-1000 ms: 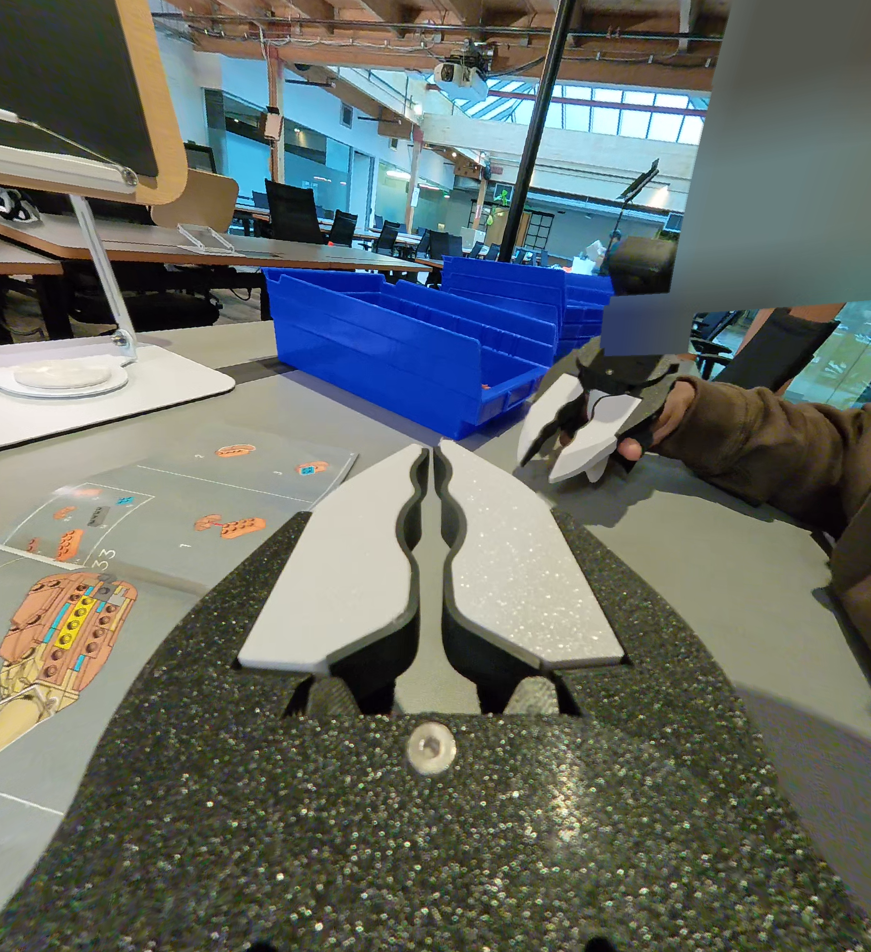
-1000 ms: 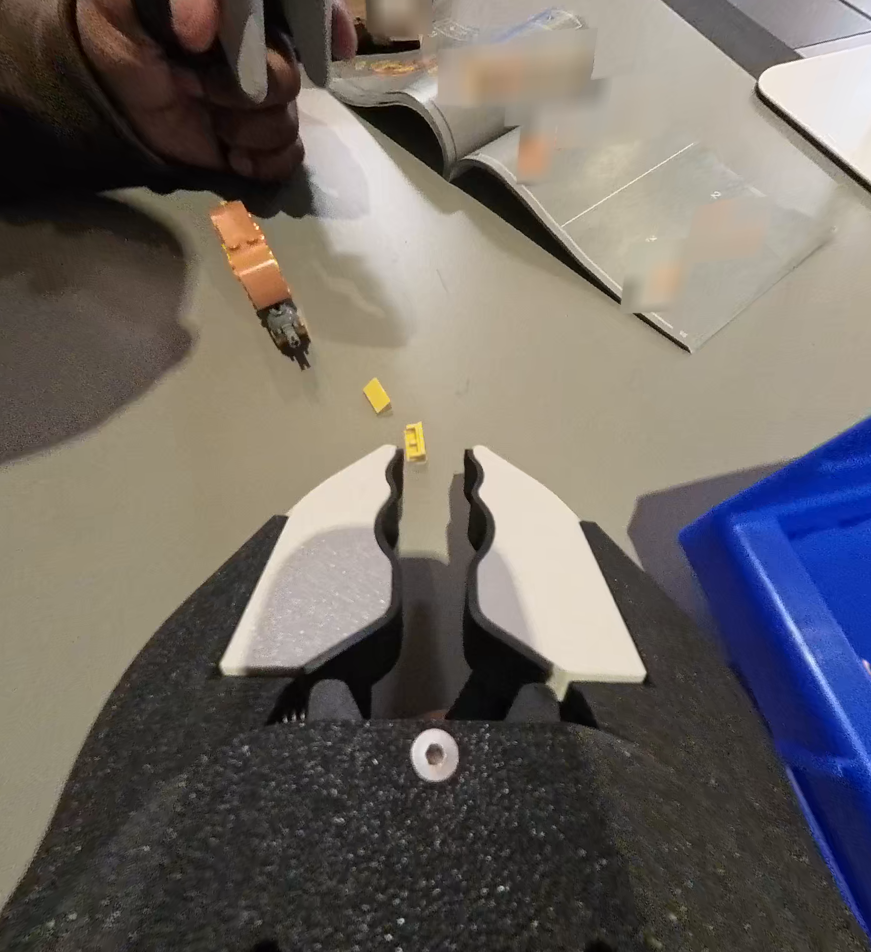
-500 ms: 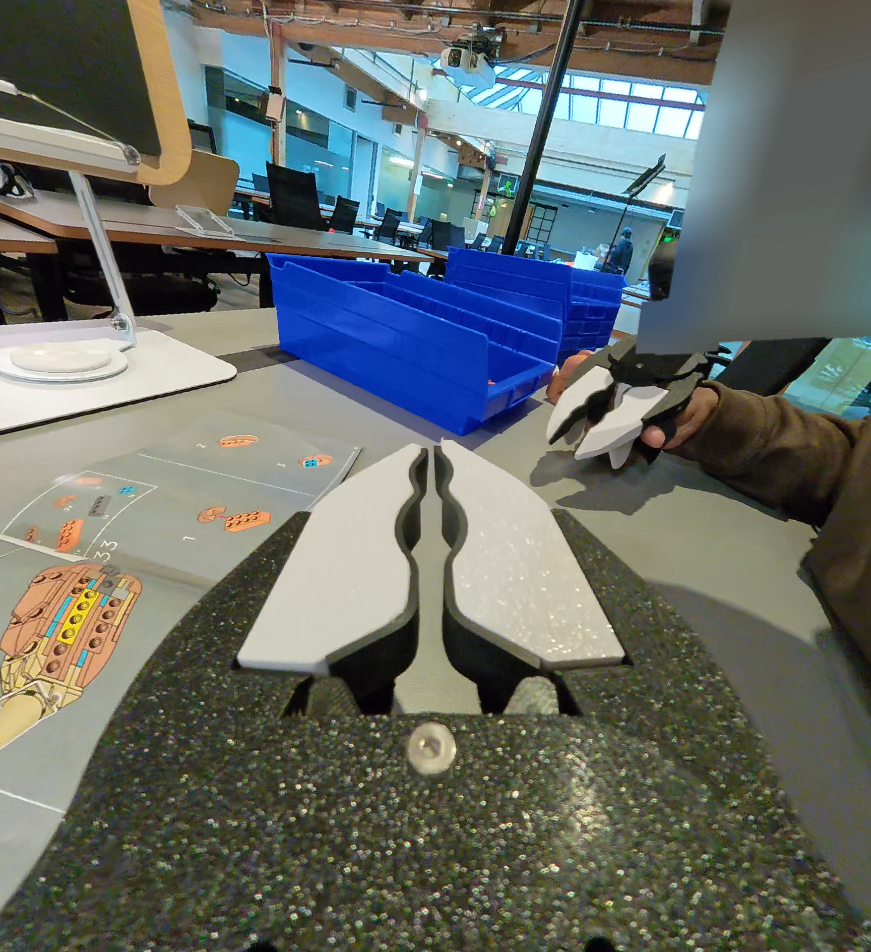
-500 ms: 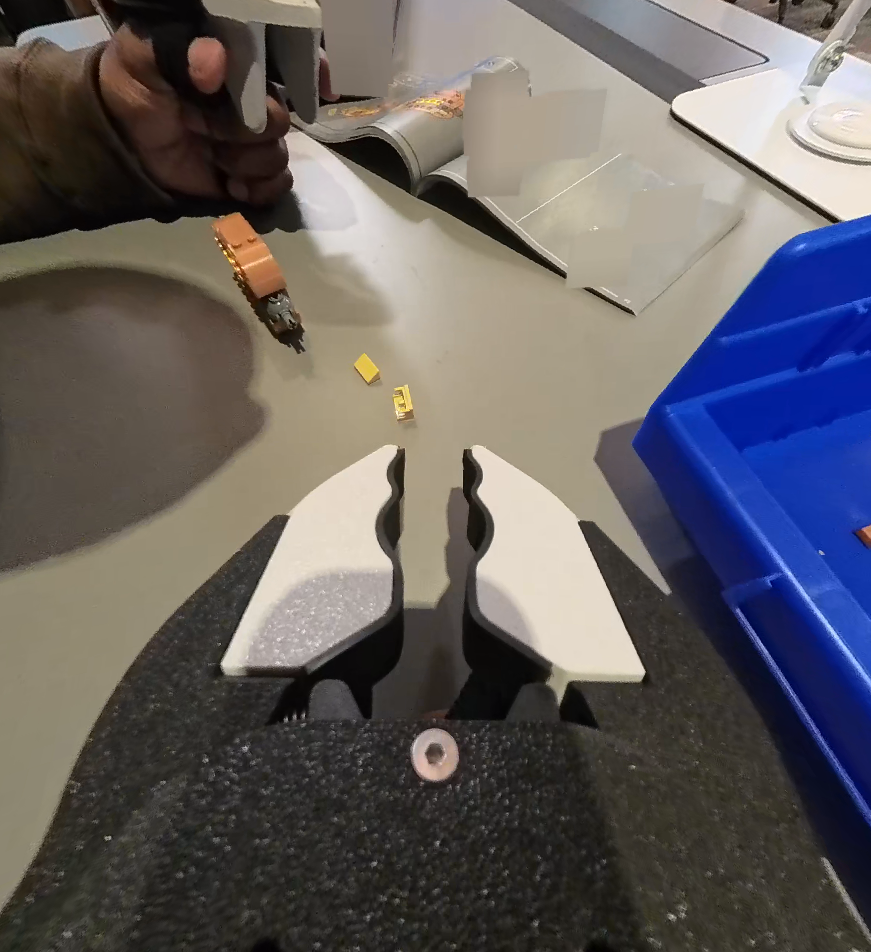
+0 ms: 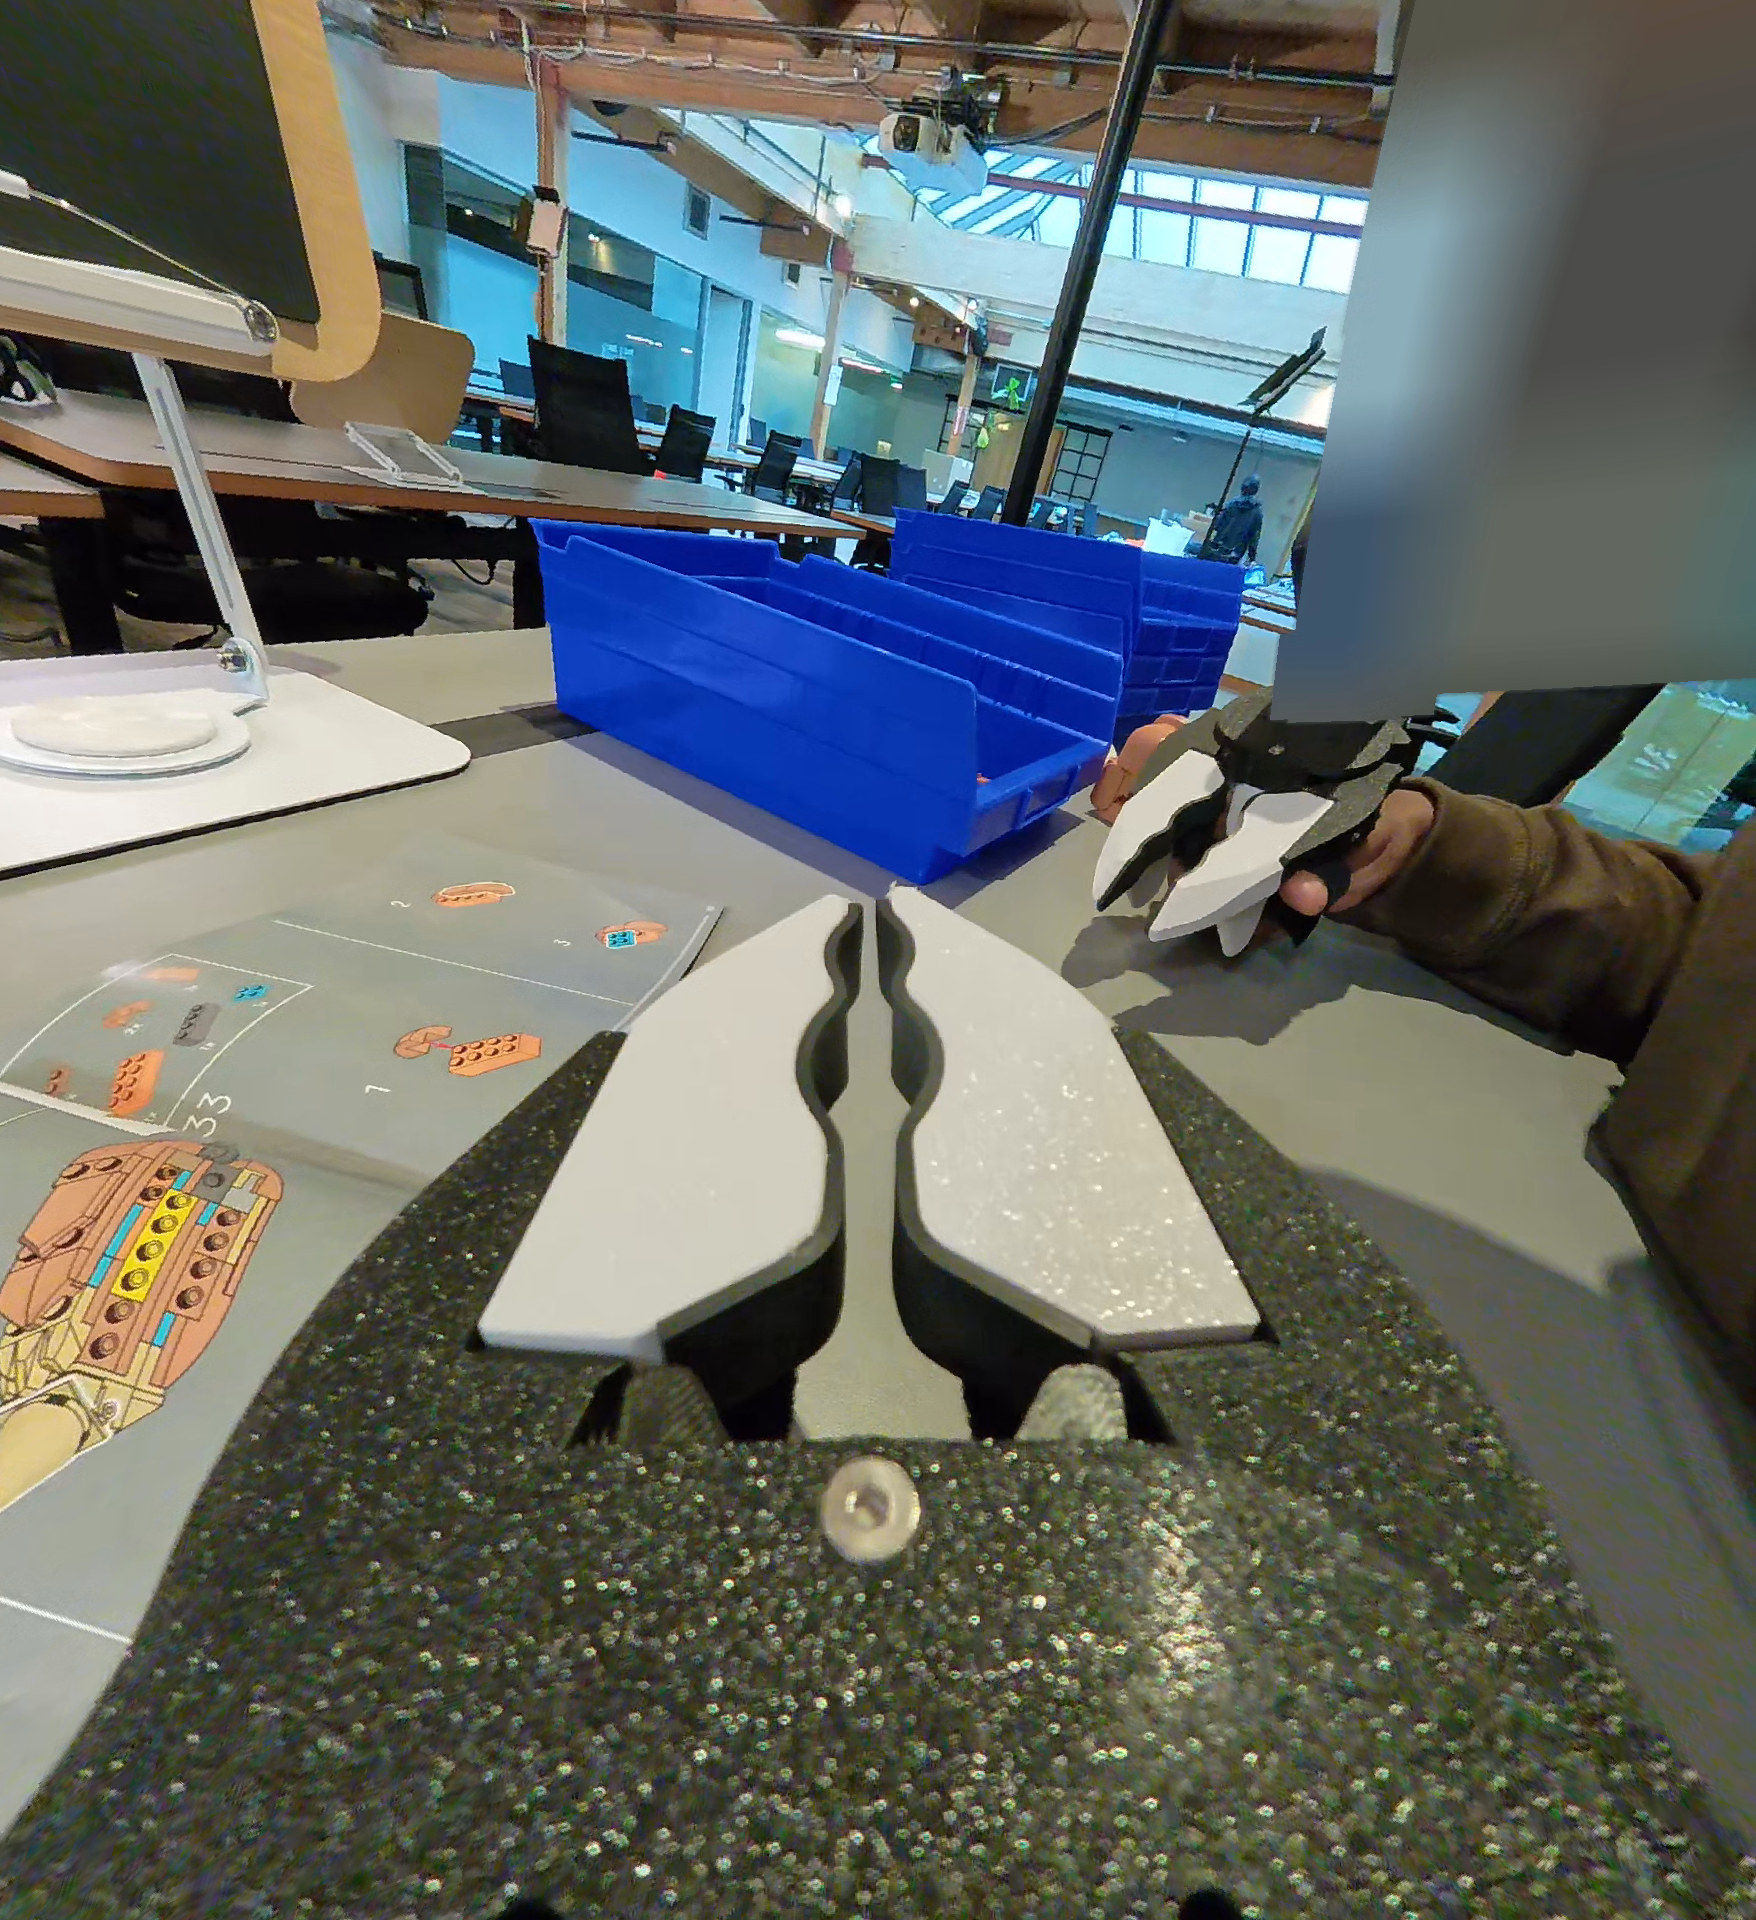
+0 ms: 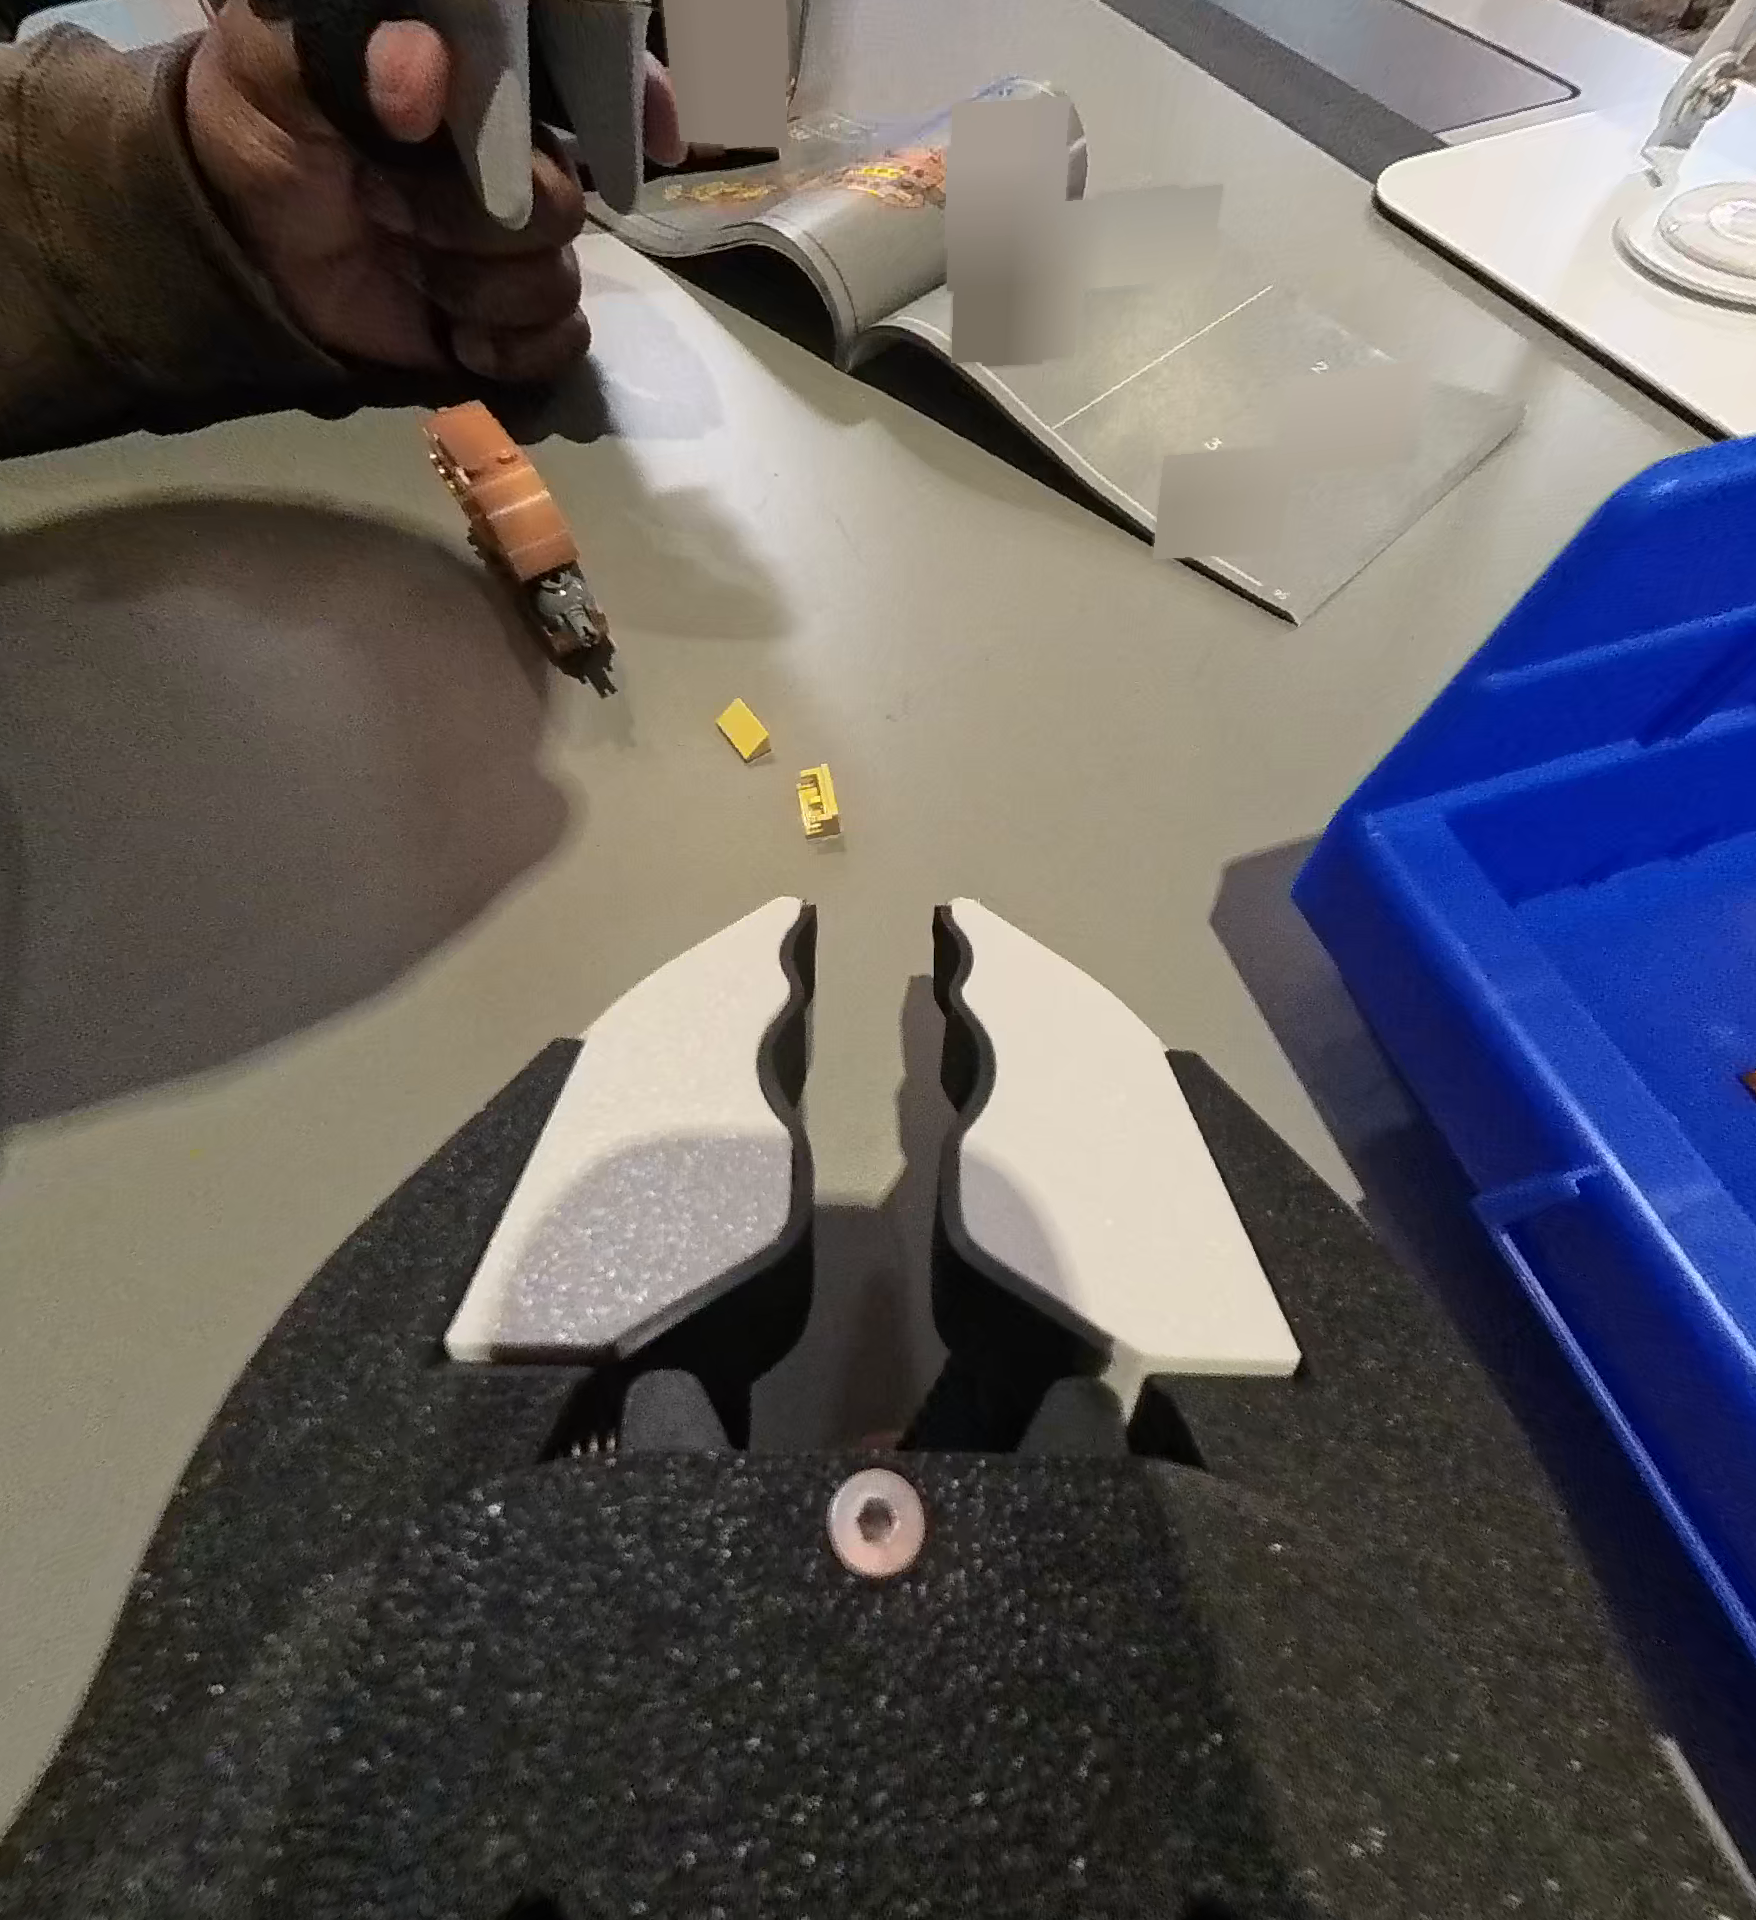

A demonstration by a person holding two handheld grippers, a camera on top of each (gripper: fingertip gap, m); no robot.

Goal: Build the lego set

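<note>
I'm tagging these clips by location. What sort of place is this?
Probably an open-plan office or shared workspace. Rows of desks with black office chairs stretch behind the grey table, exposed wooden ceiling beams run overhead, and blue parts bins sit on the table.

- The left gripper (image 5: 869, 914) has a black body with a rough, speckled grain and two pale grey fingers (image 5: 687, 1132) shaped like curved blades.
- The inner edges of those fingers are black and wavy.
- A single silver screw (image 5: 869, 1507) with a hex socket sits in the middle of the body, behind the finger roots.
- The right gripper (image 6: 872, 914) is the same make: a grainy black shell, off-white fingers (image 6: 1071, 1132) with black wavy inner edges, and one silver screw (image 6: 875, 1538).
- A brown knit sleeve (image 5: 1539, 914) with a ribbed cuff covers the person's right arm.
- A like brown sleeve (image 6: 53, 218) covers the left arm.
</note>
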